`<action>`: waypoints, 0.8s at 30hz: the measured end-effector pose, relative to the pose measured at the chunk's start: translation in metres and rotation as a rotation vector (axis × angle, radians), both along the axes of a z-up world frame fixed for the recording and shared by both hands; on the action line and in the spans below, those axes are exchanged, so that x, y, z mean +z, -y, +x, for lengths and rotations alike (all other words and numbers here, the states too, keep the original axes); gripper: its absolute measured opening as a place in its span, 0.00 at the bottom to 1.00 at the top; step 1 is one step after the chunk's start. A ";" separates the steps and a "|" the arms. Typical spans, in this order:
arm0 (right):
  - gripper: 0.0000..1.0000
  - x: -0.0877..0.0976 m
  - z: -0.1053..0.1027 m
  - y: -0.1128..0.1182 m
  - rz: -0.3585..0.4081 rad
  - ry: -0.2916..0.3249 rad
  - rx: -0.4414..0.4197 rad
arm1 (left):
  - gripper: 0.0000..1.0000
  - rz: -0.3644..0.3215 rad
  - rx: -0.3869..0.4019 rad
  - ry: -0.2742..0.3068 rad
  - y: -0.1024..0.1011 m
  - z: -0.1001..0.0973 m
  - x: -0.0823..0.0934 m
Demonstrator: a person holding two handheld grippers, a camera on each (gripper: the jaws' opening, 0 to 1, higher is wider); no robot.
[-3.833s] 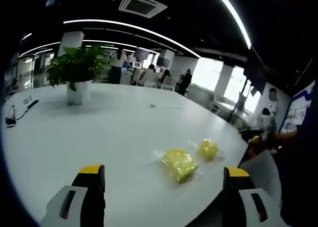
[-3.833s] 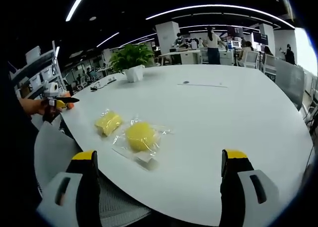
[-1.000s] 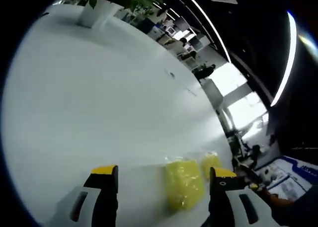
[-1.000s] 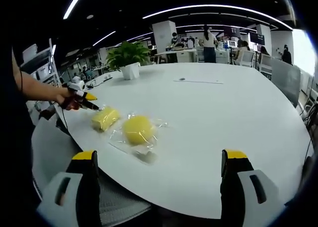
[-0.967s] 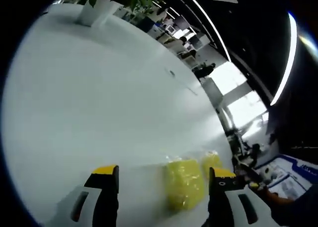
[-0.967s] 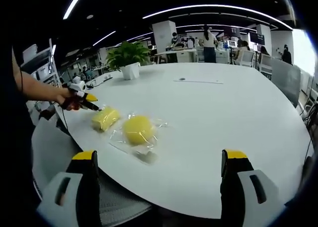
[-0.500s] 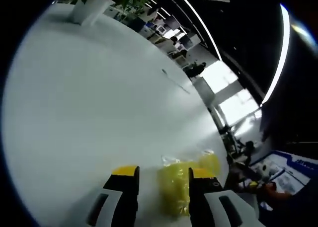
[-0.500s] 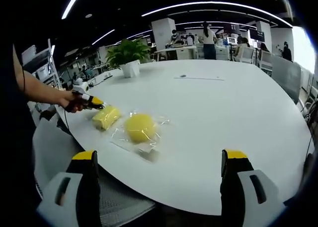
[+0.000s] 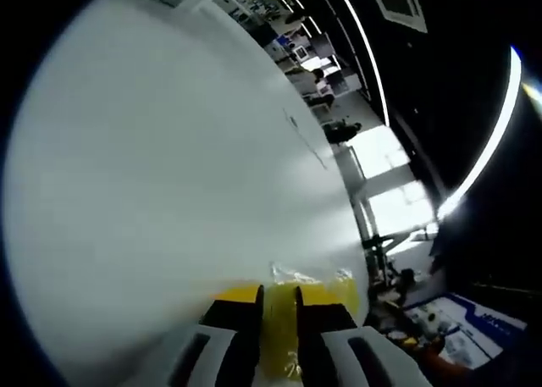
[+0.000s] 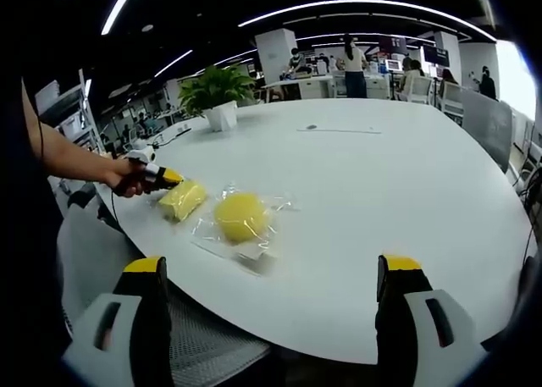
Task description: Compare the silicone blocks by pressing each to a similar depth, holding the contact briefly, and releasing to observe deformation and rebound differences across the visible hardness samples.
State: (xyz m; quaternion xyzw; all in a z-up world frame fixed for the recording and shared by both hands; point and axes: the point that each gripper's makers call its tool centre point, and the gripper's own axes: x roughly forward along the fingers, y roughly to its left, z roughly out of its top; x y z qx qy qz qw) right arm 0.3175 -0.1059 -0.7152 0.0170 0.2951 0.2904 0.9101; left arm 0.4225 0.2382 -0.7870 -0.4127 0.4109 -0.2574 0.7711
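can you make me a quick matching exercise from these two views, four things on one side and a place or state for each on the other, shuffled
Things
1. left tool
2. right tool
3. round yellow block
4. potted plant

Places or states
A. jaws wide apart, holding nothing
B. lies in a clear wrapper beside the rectangular yellow block
C. stands far back on the white table
D. jaws nearly shut, pinching the rectangular yellow block

Pairs: 1-D, 2-A, 3-B, 4-C
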 end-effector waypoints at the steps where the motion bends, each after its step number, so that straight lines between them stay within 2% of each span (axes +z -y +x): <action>1: 0.96 -0.001 0.000 0.000 0.003 -0.002 -0.001 | 0.10 -0.039 0.010 -0.022 0.002 -0.001 0.003; 2: 0.96 0.000 0.000 0.000 0.004 -0.004 -0.001 | 0.09 -0.056 0.010 -0.038 0.004 -0.002 0.004; 4: 0.96 -0.001 -0.001 0.000 0.002 -0.006 0.000 | 0.06 -0.040 -0.012 -0.023 0.004 -0.003 0.001; 7: 0.96 -0.002 0.000 0.000 0.011 -0.007 -0.003 | 0.04 -0.049 -0.055 -0.059 0.011 -0.011 0.000; 16: 0.96 0.000 0.003 0.000 0.016 -0.001 -0.003 | 0.00 -0.004 -0.081 0.008 0.012 -0.015 0.002; 19: 0.96 0.001 0.002 -0.001 0.018 -0.002 -0.002 | 0.00 0.035 -0.079 0.017 0.006 -0.016 -0.002; 20: 0.96 0.001 0.001 -0.001 0.017 -0.001 0.000 | 0.00 0.037 -0.070 0.003 0.004 -0.015 -0.003; 21: 0.96 0.001 0.001 -0.001 0.016 -0.001 0.003 | 0.00 0.001 -0.035 -0.057 0.003 -0.016 -0.003; 22: 0.96 0.001 0.000 -0.001 0.015 -0.003 0.006 | 0.00 -0.020 -0.025 -0.069 0.001 -0.016 -0.003; 23: 0.96 0.001 0.000 -0.001 0.015 -0.004 0.008 | 0.00 -0.010 -0.028 -0.061 0.000 -0.017 -0.003; 24: 0.96 0.001 0.000 -0.001 0.015 -0.004 0.011 | 0.00 0.003 -0.037 -0.023 -0.001 -0.016 0.000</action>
